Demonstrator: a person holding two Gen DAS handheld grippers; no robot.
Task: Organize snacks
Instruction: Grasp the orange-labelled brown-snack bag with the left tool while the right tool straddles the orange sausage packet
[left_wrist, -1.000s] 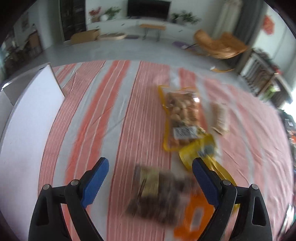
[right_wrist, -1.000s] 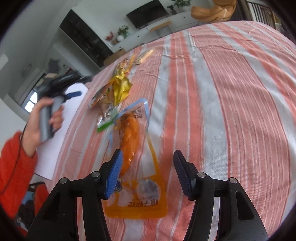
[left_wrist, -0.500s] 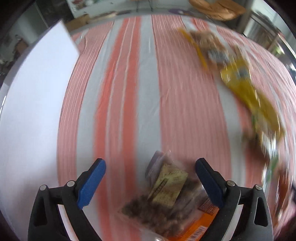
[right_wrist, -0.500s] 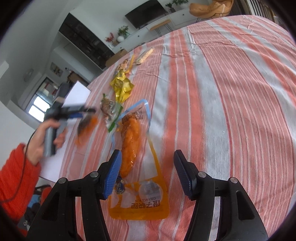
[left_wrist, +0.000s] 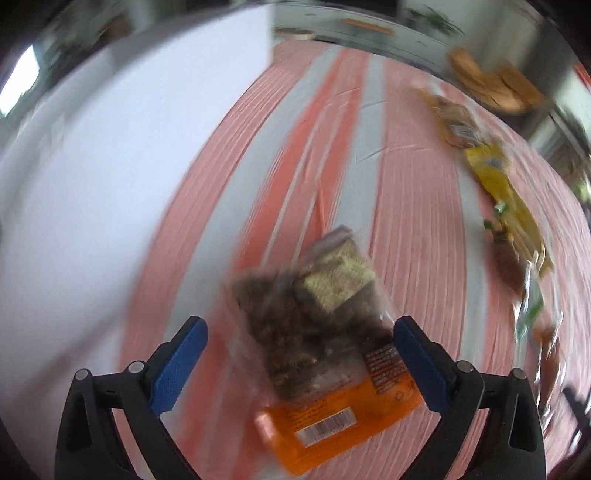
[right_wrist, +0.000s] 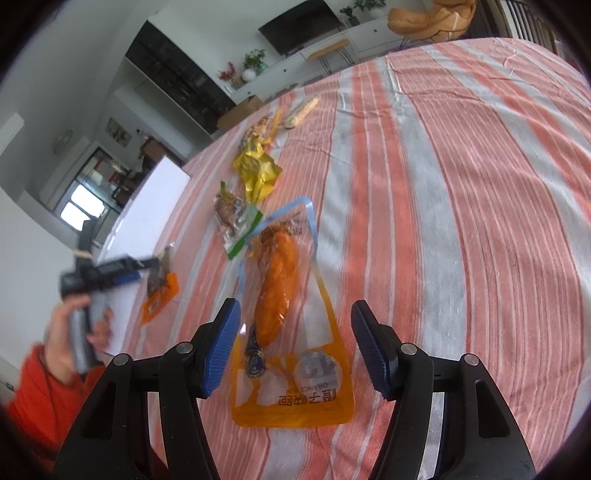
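- The step in hand looks like gathering the dark snack pouch (left_wrist: 325, 332) with the orange bottom toward the white board (left_wrist: 110, 147); to do it well, the left claw (left_wrist: 299, 354) should centre over the pouch's stiffer sealed edge and pinch there, since the film will likely slip and crumple.
- The left claw stands wide open, its blue pads either side of the pouch and gripping nothing; motion blur hides whether a pad touches the wrapper.
- The pouch lies on the striped desk (left_wrist: 406, 221), just beside the board.
- The right claw (right_wrist: 295, 347) is also spread wide and empty, poised over the orange drumstick pack (right_wrist: 284, 317), which lies flat between its pads.
- Other snacks, among them a yellow wrapper (right_wrist: 258, 173), sit in a loose line farther back.
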